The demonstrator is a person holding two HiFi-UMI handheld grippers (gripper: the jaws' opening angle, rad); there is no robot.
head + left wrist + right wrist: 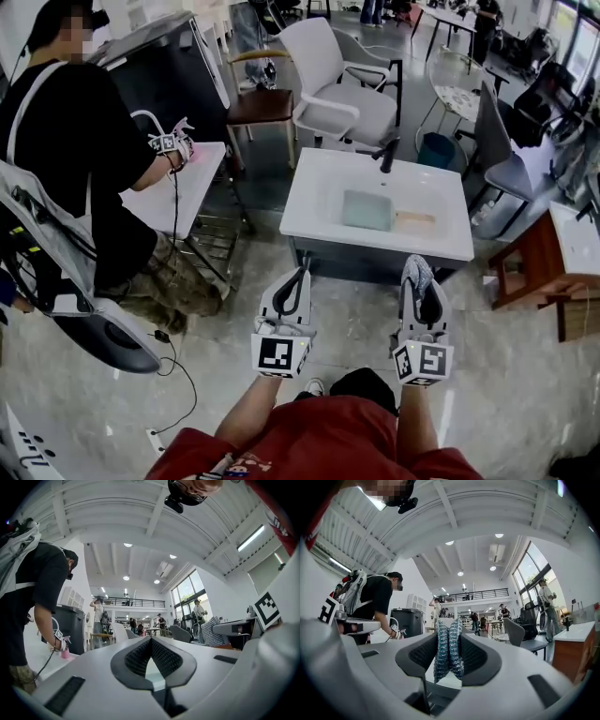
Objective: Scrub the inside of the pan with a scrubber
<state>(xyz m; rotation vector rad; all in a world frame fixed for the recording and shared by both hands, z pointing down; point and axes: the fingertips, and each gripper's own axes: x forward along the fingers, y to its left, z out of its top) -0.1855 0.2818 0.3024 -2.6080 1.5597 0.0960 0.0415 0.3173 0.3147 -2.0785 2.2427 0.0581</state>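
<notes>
In the head view a square grey-green pan (367, 209) with a wooden handle (415, 219) lies in the basin of a white sink (319, 220), under a black faucet (386, 156). Both grippers are held up in front of the sink, short of its near edge. My right gripper (416, 268) is shut on a wad of steel-wool scrubber (417, 275). In the right gripper view the scrubber (448, 649) is pinched between the pads of the right gripper (448, 641). My left gripper (304, 271) has its tips together and holds nothing. The left gripper (151, 642) shows the same in its own view.
A person (84, 159) stands at the left, working with grippers over a white table (183, 192). White chairs (337, 89) stand behind the sink, with a blue bin (436, 148) beside them. A wooden cabinet (539, 267) is at the right. A cable (178, 370) trails on the floor.
</notes>
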